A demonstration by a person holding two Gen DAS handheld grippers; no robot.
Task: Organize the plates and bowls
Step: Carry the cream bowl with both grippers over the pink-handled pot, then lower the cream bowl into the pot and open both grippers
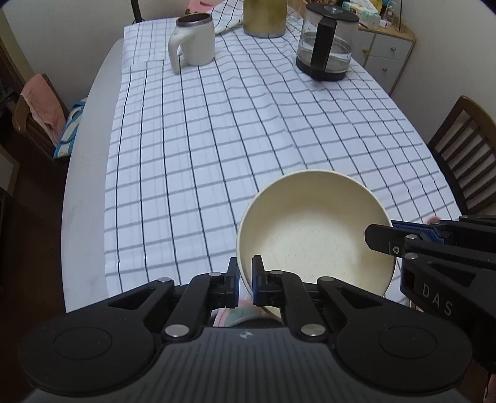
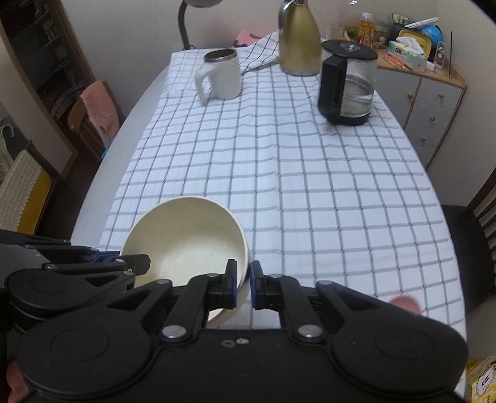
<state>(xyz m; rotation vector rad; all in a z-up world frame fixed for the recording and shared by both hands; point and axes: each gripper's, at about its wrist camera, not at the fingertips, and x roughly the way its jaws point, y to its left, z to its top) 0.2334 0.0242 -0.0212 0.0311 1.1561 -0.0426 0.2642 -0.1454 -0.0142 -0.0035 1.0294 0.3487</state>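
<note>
I've got the cream bowl (image 1: 313,232) up off the tabletop (image 1: 86,192), tilted, nothing inside it. My left gripper (image 1: 245,279) is clamped on the bowl's near-left rim, and my right gripper (image 2: 244,283) is clamped on its opposite rim, so both pinch the same bowl above the near end of the checked cloth (image 1: 217,139). Beyond the bowl, at the far end, a white mug (image 1: 193,42) stands; I can't see into it. To the mug's right sits a gold jug (image 1: 263,17), then a glass coffee pot (image 1: 327,46) holding some water. The cloth between bowl and mug lies bare.
</note>
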